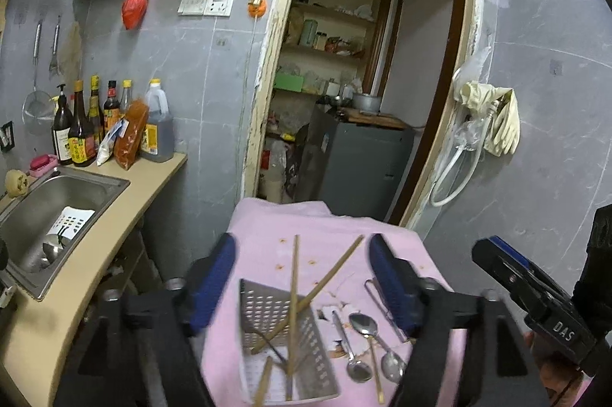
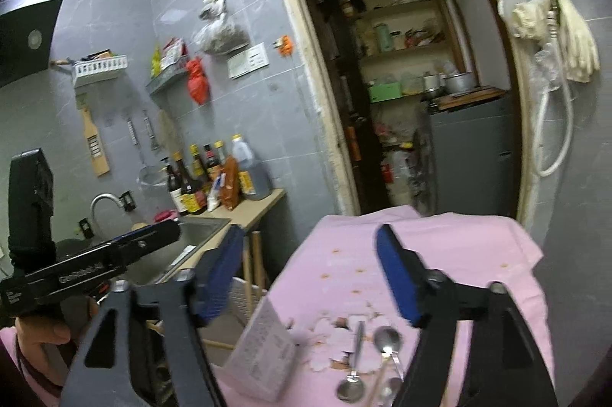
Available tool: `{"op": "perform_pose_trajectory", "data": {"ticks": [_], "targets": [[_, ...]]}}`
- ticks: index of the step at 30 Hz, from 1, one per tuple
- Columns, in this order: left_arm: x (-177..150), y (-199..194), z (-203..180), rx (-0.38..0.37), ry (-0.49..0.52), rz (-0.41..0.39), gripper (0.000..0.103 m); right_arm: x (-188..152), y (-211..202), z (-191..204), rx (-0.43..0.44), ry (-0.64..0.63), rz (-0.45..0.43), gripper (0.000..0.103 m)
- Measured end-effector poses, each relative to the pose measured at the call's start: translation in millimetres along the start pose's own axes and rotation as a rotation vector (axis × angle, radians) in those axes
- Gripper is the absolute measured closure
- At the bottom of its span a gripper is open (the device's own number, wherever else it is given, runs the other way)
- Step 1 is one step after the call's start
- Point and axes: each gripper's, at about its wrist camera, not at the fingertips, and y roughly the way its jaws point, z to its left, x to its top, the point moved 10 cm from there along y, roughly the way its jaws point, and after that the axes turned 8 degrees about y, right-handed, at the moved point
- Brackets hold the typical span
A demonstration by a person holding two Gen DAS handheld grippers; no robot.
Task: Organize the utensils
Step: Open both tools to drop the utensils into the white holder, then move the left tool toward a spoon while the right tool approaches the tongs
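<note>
Nearest the left camera, the left gripper (image 1: 302, 277) is hanging with its jaws spread wide and nothing between the blue pads, right above the perforated metal holder (image 1: 285, 342) on the pink cloth (image 1: 267, 227). That holder is lying tipped toward the camera, which is why the chopsticks (image 1: 293, 296) are leaning out of it crossed instead of standing straight. Just beside it, two spoons (image 1: 369, 338) and a flat metal utensil (image 1: 344, 334) are lying loose on the cloth, not yet sorted, so I'd judge the tidying is only partway along. The right gripper (image 2: 310, 273) is also gaping, gripping nothing, angled over those spoons as the likelier next pick. Farther off to the left, the steel sink (image 1: 114, 183) is sitting in the counter with sauce bottles (image 1: 82, 127) lining the wall behind it, and beyond, the doorway is opening onto pantry shelves (image 1: 329, 51).
</note>
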Motion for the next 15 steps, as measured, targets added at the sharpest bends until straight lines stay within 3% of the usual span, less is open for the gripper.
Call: {"op": "perform_pose_trajectory", "data": {"ticks": [2, 4, 9, 15], "targets": [[3, -3, -7, 0.002, 0.006, -0.028, 0.013, 4, -8, -14, -0.037, 0.006, -0.015, 0.02], [6, -6, -17, 0.005, 0.02, -0.056, 0.002, 8, -17, -27, -0.069, 0.008, -0.031, 0.008], [10, -5, -41, 0.012, 0.087, -0.09, 0.0, 17, -33, -53, -0.151, -0.011, -0.064, 0.001], [4, 4, -73, -0.015, 0.136, -0.096, 0.0, 29, -51, -79, -0.246, -0.055, -0.095, 0.001]]}}
